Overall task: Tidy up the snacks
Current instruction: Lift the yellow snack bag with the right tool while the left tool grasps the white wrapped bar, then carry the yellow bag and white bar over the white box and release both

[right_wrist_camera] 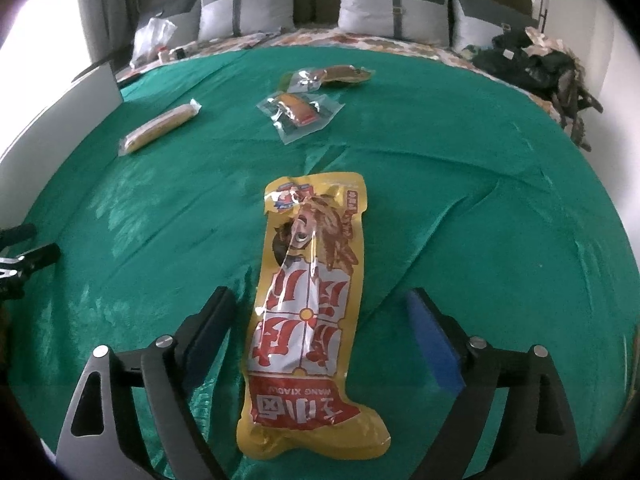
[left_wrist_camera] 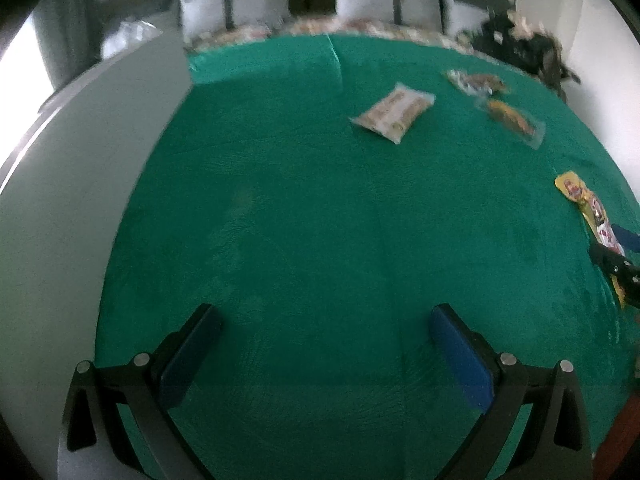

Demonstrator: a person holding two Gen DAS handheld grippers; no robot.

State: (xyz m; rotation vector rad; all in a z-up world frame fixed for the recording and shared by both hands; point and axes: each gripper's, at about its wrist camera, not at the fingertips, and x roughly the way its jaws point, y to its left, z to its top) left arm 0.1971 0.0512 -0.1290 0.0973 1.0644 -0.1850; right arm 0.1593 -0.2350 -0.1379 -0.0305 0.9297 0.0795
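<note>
My right gripper [right_wrist_camera: 320,296] is open and points down at the green cloth [right_wrist_camera: 460,200]. A long yellow snack packet with red and white print [right_wrist_camera: 308,308] lies flat between its fingers, and neither pad touches it. Farther back lie a pale stick-shaped packet [right_wrist_camera: 160,128], a clear packet with an orange snack [right_wrist_camera: 298,114] and a brownish packet [right_wrist_camera: 328,76]. My left gripper [left_wrist_camera: 324,312] is open over bare green cloth [left_wrist_camera: 300,200] with nothing between its fingers. In the left wrist view a pale packet [left_wrist_camera: 392,118], two clear packets [left_wrist_camera: 512,120] and the yellow packet [left_wrist_camera: 584,204] lie to the right.
A white panel [right_wrist_camera: 92,88] stands along the cloth's left edge. Grey pillows [right_wrist_camera: 248,8] line the headboard. A dark heap of clothes [right_wrist_camera: 540,60] sits at the back right and a plastic bag [right_wrist_camera: 152,40] at the back left.
</note>
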